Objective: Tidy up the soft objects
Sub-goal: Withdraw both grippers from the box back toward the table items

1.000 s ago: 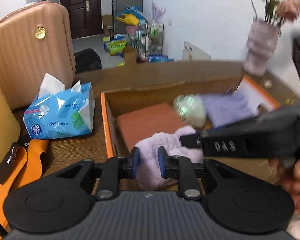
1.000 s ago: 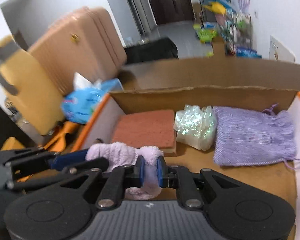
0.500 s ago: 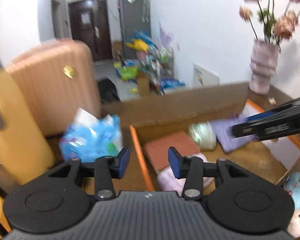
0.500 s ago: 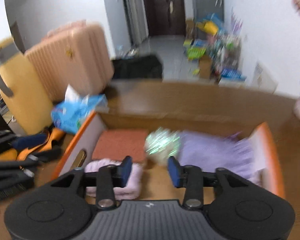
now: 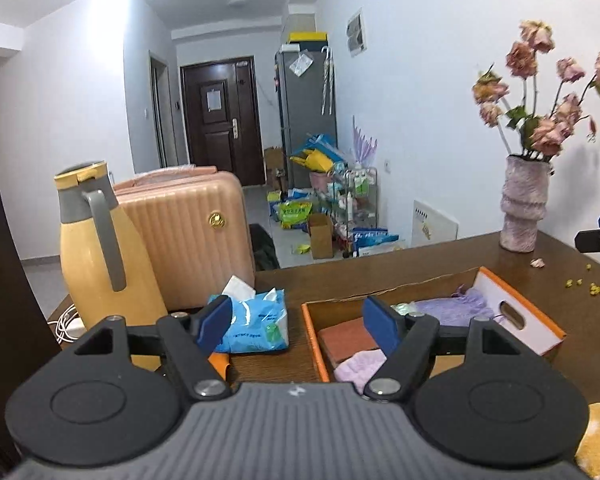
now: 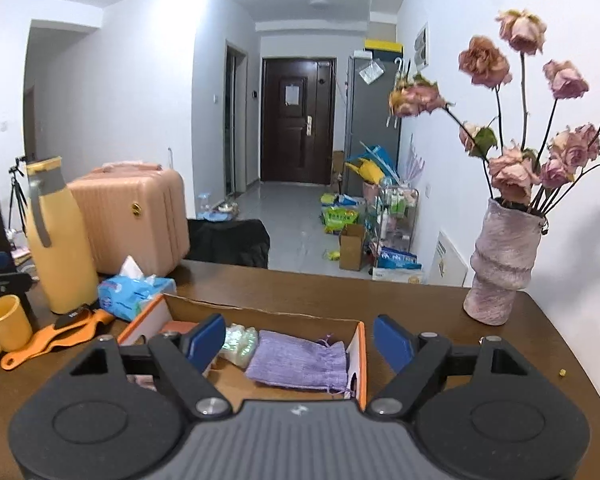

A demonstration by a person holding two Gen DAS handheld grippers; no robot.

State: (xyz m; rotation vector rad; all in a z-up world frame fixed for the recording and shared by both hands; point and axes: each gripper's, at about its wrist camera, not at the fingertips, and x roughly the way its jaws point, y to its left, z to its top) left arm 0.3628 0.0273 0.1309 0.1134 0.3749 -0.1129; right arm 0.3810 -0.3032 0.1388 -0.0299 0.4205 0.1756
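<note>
A: How does the left gripper (image 5: 296, 322) stand?

B: Released. Its jaws have just been opening, and nothing sits between the blue pads. It hangs above the wooden table (image 5: 420, 268).

A: And the right gripper (image 6: 300, 342)?

B: The same: jaws have just been spreading, pads apart, gripping nothing. In its own view it looks down on the cardboard box (image 6: 362, 344).

A: Where is the fluffy lilac cloth (image 5: 358, 364)?

B: In the left wrist view it lies inside the box, at the near left corner, about five o'clock from the left gripper's gap, partly hidden behind the right finger. It touches the terracotta pad (image 5: 344, 338), which lies just behind it.

A: What else is in the box?

B: An iridescent crinkled bundle (image 6: 240, 342) in the middle, and the purple drawstring pouch (image 6: 300, 362) at its three o'clock, lying flat on the box floor.

A: Outside the box?

B: A blue tissue pack (image 5: 256, 322) at the box's nine o'clock, a yellow jug (image 5: 100, 252) further left, and a vase of dried roses (image 6: 500, 264) towards two o'clock.
</note>
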